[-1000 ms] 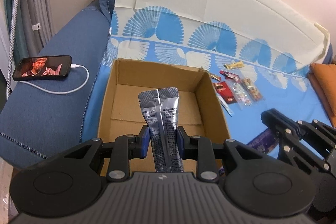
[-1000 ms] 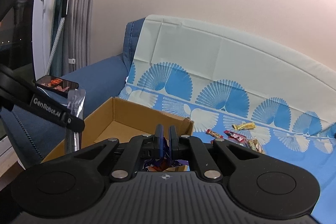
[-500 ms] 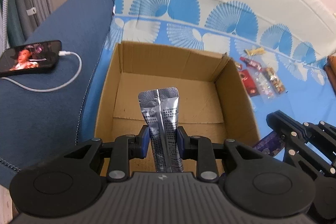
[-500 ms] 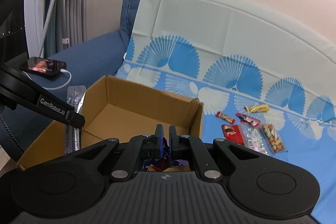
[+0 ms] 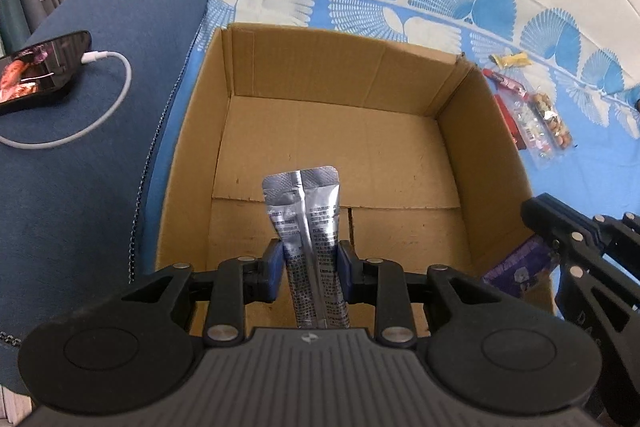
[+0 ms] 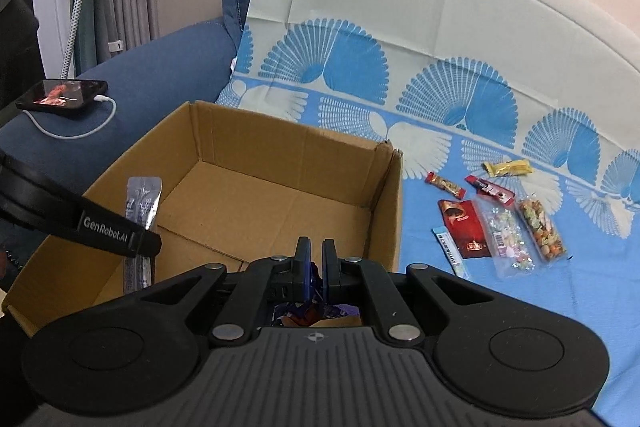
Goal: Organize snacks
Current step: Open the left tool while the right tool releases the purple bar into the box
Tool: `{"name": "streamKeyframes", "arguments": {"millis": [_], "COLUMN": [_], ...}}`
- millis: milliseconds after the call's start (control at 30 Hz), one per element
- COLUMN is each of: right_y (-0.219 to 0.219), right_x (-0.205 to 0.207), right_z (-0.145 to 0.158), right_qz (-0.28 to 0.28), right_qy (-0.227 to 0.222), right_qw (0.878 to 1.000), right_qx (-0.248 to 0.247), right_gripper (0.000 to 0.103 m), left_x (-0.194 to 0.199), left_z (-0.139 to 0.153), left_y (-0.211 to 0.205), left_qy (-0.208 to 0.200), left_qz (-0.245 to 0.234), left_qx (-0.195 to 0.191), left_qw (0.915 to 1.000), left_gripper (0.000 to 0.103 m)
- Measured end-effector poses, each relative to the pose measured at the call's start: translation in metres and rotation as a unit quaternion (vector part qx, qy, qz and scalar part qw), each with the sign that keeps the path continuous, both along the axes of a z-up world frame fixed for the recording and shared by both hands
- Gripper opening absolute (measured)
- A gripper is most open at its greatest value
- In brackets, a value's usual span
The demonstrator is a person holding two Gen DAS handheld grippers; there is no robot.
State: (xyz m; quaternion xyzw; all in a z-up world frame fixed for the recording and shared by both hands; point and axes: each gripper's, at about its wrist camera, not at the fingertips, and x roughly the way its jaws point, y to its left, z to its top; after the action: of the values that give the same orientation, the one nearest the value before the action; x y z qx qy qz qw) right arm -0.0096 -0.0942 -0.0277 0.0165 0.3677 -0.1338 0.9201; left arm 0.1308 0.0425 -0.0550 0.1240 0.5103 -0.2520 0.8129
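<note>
Silver packet [image 5: 306, 227] stands between the left gripper's [image 5: 308, 267] opening pads, over the cardboard box [image 5: 400, 79]. The right gripper [image 6: 314, 267] pinches a purple wrapper [image 6: 308, 313] shut above the box's near edge. Loose snacks [image 6: 500, 215] lie at three o'clock of the box.

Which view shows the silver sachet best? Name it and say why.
The left wrist view: the silver sachet stands centred and unobstructed between the opening left gripper jaws, print visible. The right wrist view shows it small at the side, partly hidden behind that gripper.
</note>
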Motion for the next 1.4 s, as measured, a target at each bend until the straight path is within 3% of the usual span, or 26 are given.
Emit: {"name": "streamKeyframes", "arguments": {"millis": [33,67,100,133,167,233,433,533,667,867,1000,1400], "right_y": [-0.001,-0.003,-0.005,-0.008,-0.01,-0.015,-0.025,-0.027,-0.027,-0.035,-0.036,-0.026], "right_x": [0.003,0.006,0.008,0.011,0.013,0.013,-0.007,-0.025,-0.054,-0.102,-0.13,-0.173], "right_z": [-0.002,-0.002,-0.003,-0.002,-0.001,0.004,0.021,0.035,0.06,0.099,0.113,0.129], "right_qz": [0.001,0.001,-0.003,-0.011,-0.018,-0.037,-0.064,-0.078,-0.096,-0.137,-0.153,-0.143], "right_qy": [0.003,0.006,0.005,0.005,0.005,-0.008,-0.015,-0.021,-0.039,-0.088,-0.11,-0.137], "right_qw": [1.0,1.0,1.0,1.0,1.0,0.999,0.997,0.995,0.993,0.985,0.979,0.976], "right_qx": [0.004,0.008,0.014,0.018,0.021,0.025,0.041,0.051,0.052,0.065,0.073,0.088], "right_gripper": [0.007,0.01,0.013,0.027,0.049,0.062,0.064,0.064,0.064,0.064,0.065,0.067], "left_x": [0.002,0.004,0.006,0.007,0.007,0.008,-0.005,-0.015,-0.031,-0.075,-0.1,-0.178], "left_z": [-0.001,-0.002,-0.002,-0.001,0.001,0.004,0.03,0.061,0.12,0.217,0.262,0.34], "left_y": [0.0,-0.001,-0.001,0.001,0.003,0.001,-0.001,-0.004,0.003,0.007,0.019,0.043], "left_qy": [0.001,0.002,0.001,-0.006,-0.012,-0.014,-0.016,-0.004,0.025,-0.039,-0.046,-0.117], "left_qz": [0.002,0.006,0.014,0.023,0.024,0.017,0.005,-0.002,-0.018,-0.044,-0.024,-0.008], "left_qx": [0.001,0.003,0.004,-0.003,-0.008,-0.002,0.017,0.035,0.001,-0.011,-0.026,-0.083], "left_qw": [1.0,1.0,0.9999,0.9997,0.9996,0.9998,0.9997,0.9994,0.9995,0.9982,0.9983,0.9896], "left_gripper": [0.052,0.087,0.1,0.103,0.103,0.103,0.103,0.103,0.103,0.103,0.103,0.103]}}
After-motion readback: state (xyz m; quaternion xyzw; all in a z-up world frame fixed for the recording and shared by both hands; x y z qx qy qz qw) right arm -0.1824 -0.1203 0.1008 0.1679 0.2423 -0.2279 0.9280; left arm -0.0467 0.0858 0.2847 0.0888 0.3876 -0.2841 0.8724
